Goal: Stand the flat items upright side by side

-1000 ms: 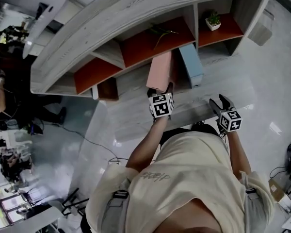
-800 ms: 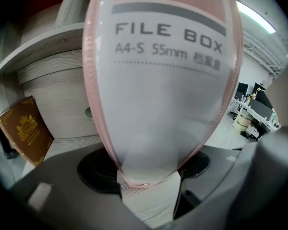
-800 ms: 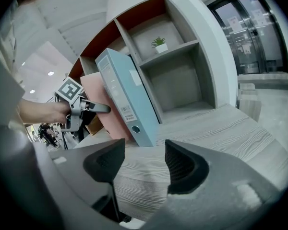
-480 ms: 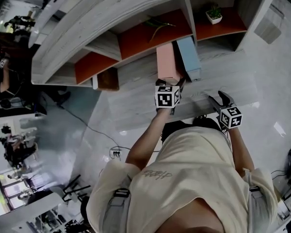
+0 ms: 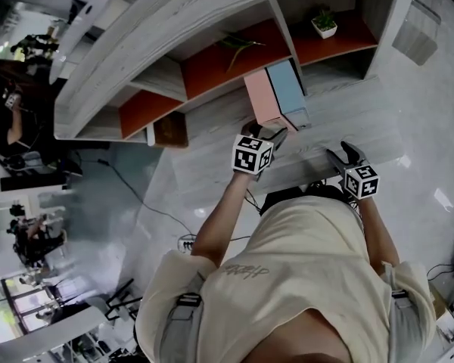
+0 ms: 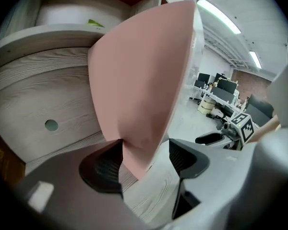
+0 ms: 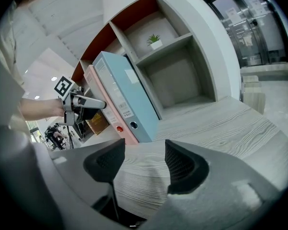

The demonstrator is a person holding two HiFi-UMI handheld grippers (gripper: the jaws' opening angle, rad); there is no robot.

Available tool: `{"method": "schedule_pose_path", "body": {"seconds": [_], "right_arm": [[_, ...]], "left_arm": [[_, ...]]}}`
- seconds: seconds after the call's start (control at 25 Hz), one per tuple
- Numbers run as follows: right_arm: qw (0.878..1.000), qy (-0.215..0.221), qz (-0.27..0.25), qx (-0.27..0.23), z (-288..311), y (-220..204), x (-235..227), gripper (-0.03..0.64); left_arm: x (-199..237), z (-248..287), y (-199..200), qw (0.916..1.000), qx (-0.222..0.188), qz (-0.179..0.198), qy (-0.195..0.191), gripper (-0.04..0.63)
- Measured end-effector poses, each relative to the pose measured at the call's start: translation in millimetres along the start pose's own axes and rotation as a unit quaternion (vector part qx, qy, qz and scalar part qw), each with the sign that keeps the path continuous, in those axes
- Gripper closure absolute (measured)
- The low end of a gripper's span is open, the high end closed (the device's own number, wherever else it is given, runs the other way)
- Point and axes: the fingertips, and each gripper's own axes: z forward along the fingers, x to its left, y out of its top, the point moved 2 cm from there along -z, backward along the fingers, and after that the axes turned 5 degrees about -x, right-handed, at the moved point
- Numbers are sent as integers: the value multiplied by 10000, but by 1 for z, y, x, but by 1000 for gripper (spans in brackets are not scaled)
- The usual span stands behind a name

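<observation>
My left tool (image 5: pixel 272 136) is closing round the pink binder (image 5: pixel 262 100), upper centre, upright against the blue binder (image 5: pixel 287 88) on the desk (image 5: pixel 212 169). I should square spines before release. Right tool (image 5: pixel 339 154) wide, empty.

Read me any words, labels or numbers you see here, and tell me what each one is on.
Nothing here reads clearly enough to quote.
blue binder: white spine labels, print too small to read.
pink binder: spine label, also too small.
shirt: script print on the back, too blurred.
brown box: yellow marking, blurred.
</observation>
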Motion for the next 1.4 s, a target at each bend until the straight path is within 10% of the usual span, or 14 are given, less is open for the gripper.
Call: {"method": "schedule_pose_path", "body": {"seconds": [0.92, 1.24, 1.4], "right_arm": [[9974, 360, -378, -502, 6, 80, 41, 364], [9937, 200, -782, -777, -8, 133, 75, 374], [9892, 230, -1094, -948, -21, 164, 95, 494]], "left_arm": [[-14, -41, 0, 9945, -706, -511, -583, 288], [-4, -81, 21, 9854, -1354, -814, -635, 414], [1, -103, 41, 9813, -1744, -660, -477, 551]]}}
